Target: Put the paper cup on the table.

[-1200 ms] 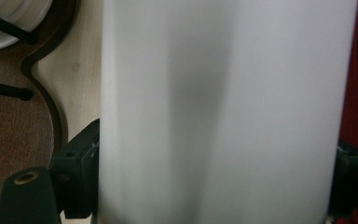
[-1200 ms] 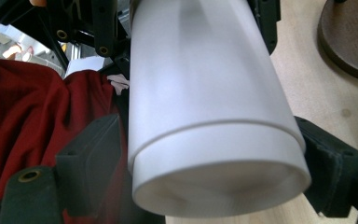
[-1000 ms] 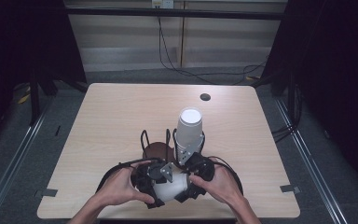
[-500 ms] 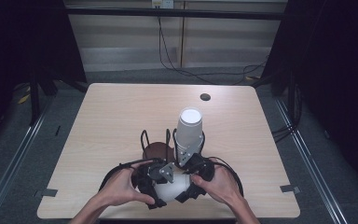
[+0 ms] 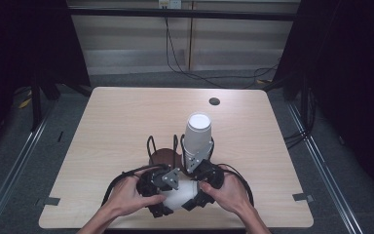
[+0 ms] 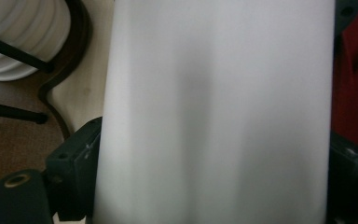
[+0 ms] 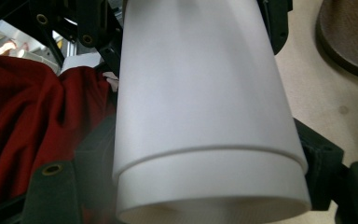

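Observation:
A white paper cup (image 5: 181,199) lies on its side between my two grippers near the table's front edge. My left gripper (image 5: 168,195) has its jaws on either side of the cup (image 6: 214,112); they have just been opening and still touch its walls. My right gripper (image 5: 197,192) is shut on the wide end of the cup (image 7: 205,121), where a rim line shows like one cup nested in another. Behind the hands, a stack of upturned white cups (image 5: 197,134) stands in a black wire holder with a brown base (image 5: 164,158).
The wooden table (image 5: 117,122) has a small dark cable hole (image 5: 214,101) at the back right. Red cloth (image 7: 28,102) on the person's side shows past the right jaws. Both hands sit close to the front edge, with black cables looping around them.

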Available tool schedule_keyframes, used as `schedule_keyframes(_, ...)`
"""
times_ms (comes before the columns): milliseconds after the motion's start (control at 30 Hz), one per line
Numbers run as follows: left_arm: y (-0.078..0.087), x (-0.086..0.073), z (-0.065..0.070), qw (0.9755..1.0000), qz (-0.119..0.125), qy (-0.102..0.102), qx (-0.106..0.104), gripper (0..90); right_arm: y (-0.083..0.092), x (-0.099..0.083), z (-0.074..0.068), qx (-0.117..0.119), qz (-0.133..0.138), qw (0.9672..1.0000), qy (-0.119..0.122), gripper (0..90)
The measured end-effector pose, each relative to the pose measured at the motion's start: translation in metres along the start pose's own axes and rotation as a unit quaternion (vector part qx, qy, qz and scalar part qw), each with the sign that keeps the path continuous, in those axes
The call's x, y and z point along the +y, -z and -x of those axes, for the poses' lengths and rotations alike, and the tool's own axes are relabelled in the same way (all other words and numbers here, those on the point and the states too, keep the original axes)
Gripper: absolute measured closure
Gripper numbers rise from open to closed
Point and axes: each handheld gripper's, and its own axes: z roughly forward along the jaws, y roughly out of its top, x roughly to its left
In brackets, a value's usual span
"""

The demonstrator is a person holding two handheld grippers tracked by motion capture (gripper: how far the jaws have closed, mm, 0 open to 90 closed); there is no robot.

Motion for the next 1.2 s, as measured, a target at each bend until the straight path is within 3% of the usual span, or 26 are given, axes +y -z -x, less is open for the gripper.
schedule_keyframes(167, 0.002, -0.001, 0.0, 0.9997, 0.015, -0.014, 0.009, 10.7, 0.002, -0.001, 0.001, -0.009, 0.004, 0.9999, 0.001, 24.1)
schedule_keyframes(367, 0.004, -0.006, -0.002, 0.999, 0.044, -0.01, 0.007, 10.3, 0.001, 0.0, 0.0, -0.012, 0.002, 0.9999, 0.0, 24.2)
schedule_keyframes(500, 0.008, -0.008, -0.004, 0.9983, 0.057, -0.006, -0.006, 10.0, 0.001, 0.001, 0.0, -0.015, 0.001, 0.9999, -0.001, 24.2)
schedule_keyframes(633, 0.015, -0.012, -0.007, 0.9961, 0.088, -0.005, -0.003, 10.0, 0.001, 0.001, 0.0, -0.021, -0.001, 0.9998, -0.001, 24.3)
schedule_keyframes(767, 0.022, -0.014, -0.009, 0.995, 0.1, 0.001, 0.002, 10.0, 0.003, 0.0, 0.0, -0.024, 0.008, 0.9997, -0.001, 24.3)
schedule_keyframes(967, 0.033, -0.021, -0.014, 0.9888, 0.147, 0.026, 0.004, 10.0, 0.007, -0.003, 0.002, -0.028, 0.011, 0.9995, -0.009, 24.3)
schedule_keyframes(1200, 0.044, -0.03, -0.016, 0.9831, 0.177, 0.043, 0.02, 10.5, 0.013, -0.008, 0.004, -0.033, 0.017, 0.9991, -0.02, 24.3)
